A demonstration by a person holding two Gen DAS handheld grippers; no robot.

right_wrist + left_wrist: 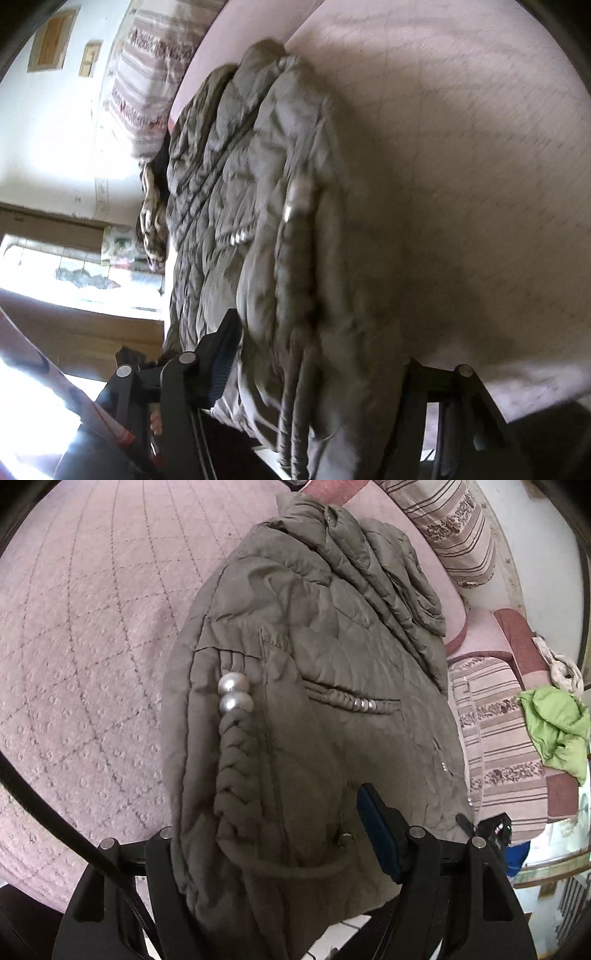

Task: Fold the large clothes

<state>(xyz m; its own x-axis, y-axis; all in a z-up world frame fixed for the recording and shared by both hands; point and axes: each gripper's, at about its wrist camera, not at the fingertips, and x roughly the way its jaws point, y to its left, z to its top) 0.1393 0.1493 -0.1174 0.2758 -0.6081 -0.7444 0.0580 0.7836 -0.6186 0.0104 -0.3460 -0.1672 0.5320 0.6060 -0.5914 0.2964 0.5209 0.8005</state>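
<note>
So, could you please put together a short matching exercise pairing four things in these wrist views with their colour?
Things:
1. padded jacket
2. crumpled garment on the sofa
3. quilted bedcover
4. round beads on the jacket's braided cord

Colours:
A. bright green
B. silver
C. olive brown
D. pale pink

Right pairs: 1-C, 2-A, 3-D, 4-B
</note>
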